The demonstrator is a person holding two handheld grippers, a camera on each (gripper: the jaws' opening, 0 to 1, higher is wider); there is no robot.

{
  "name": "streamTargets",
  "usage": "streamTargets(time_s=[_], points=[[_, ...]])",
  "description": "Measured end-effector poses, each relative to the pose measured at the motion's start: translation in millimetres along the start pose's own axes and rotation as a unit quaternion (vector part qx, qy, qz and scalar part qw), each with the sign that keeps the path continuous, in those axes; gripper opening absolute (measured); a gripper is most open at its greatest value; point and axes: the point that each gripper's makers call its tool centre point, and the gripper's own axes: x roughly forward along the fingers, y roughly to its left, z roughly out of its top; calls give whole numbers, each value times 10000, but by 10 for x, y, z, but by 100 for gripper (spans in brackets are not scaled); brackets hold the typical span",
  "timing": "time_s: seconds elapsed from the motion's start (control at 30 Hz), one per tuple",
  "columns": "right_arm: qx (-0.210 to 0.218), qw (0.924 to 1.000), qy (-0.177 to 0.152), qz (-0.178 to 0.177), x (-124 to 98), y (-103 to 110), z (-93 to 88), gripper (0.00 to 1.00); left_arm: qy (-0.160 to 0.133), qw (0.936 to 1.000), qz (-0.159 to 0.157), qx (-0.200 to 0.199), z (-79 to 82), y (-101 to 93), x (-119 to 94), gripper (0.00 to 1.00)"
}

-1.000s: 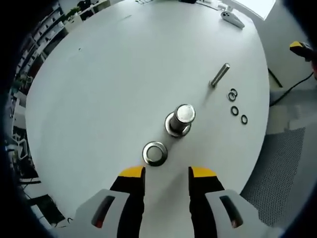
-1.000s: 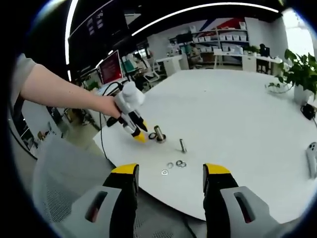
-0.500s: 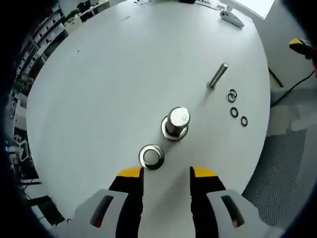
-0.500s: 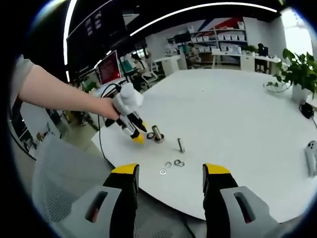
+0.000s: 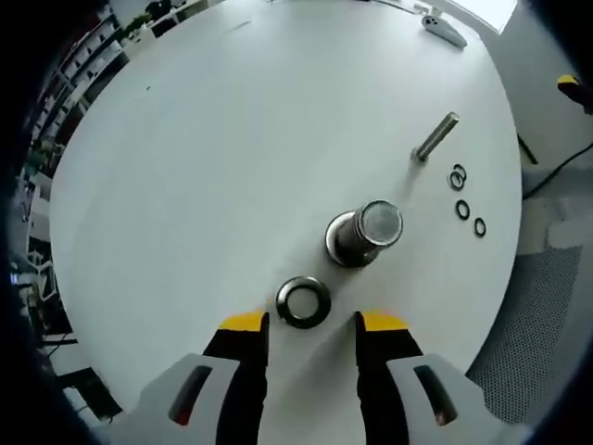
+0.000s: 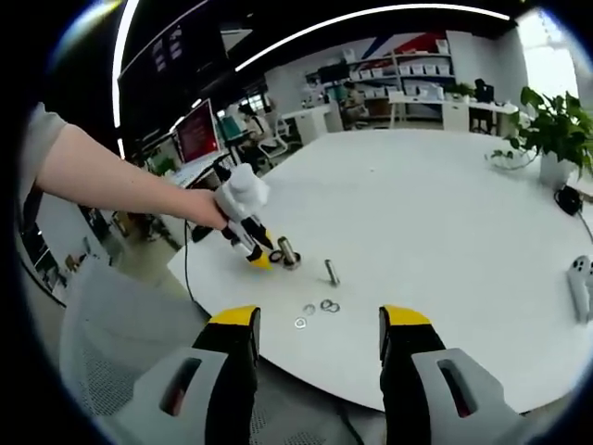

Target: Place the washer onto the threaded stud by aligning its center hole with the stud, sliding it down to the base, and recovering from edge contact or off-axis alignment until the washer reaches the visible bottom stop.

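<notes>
Closing in on the washer [image 5: 304, 302], the left gripper [image 5: 311, 326] now hovers with its open, empty jaws right at the ring, which lies flat on the white table [image 5: 204, 139] just ahead of the yellow tips. Half a second ago the washer sat a little farther up the left gripper view and off toward the left jaw; now it lies nearly centred between the two tips, and the stud [image 5: 366, 234] looks larger and has slid right. Since the whole picture has shifted together, this reads as the hand moving in, not the parts moving. For the task it means the pick-up is being lined up: nothing is grasped yet, and the washer is still beside the stud, apart from it, not on it.

The right gripper [image 6: 316, 332] hangs off the table edge, jaws wide apart and empty, much as before. From there the left gripper [image 6: 260, 259] is seen in a person's hand [image 6: 206, 208], tip down by the stud [image 6: 287, 251].

Counting in the left gripper view: one large washer, one upright stud with a broad collar at its base, one slim bolt [image 5: 435, 137] lying on its side well apart, and four small rings [image 5: 466, 197] scattered beside that bolt, two of them touching or overlapping. A small grey device [image 5: 443, 28] lies at the far edge of the table. My judgement is that the next move is closing on the washer's rim.
</notes>
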Motion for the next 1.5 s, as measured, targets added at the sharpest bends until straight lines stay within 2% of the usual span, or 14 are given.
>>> streamTargets(time_s=[0.03, 0.2, 0.47, 0.6, 0.67, 0.8, 0.9, 1.1, 1.3, 1.43, 1.5], points=[[6, 10000, 9, -10, 0, -4, -5, 54, -75, 10000, 11, 28, 47, 26, 4, 34], [-16, 10000, -1, -59, -4, -19, 2, 54, -1, 9997, -14, 234, 65, -7, 3, 32], [-10, 9999, 14, -111, -9, -40, -8, 54, 126, 9996, -16, 251, 72, -17, 16, 28], [43, 9999, -12, -118, -12, -50, 2, 54, 129, 9997, -24, 219, 64, -38, 14, 26], [55, 9999, -2, -107, -9, -46, -2, 54, 132, 9997, -11, 209, 66, -45, 16, 21], [-12, 9999, 40, -122, -4, -44, -15, 54, 132, 9996, 64, 232, 65, -56, 12, 21], [4, 9999, 50, -155, -11, -59, -22, 54, 93, 9998, 55, 186, 31, -103, 9, 20], [0, 9998, 68, -170, -10, -64, -32, 54, 151, 9991, -23, 385, -81, -199, -15, 20], [-11, 9998, 75, -178, -11, -65, -32, 54, 531, 9955, -120, 778, -247, -325, -47, 21], [-31, 9998, 89, -179, -9, -64, -35, 54, 440, 9978, -118, 472, -237, -330, -38, 25], [-13, 9998, 97, -181, -12, -64, -41, 54, 426, 9980, -99, 462, -236, -342, -46, 27]])
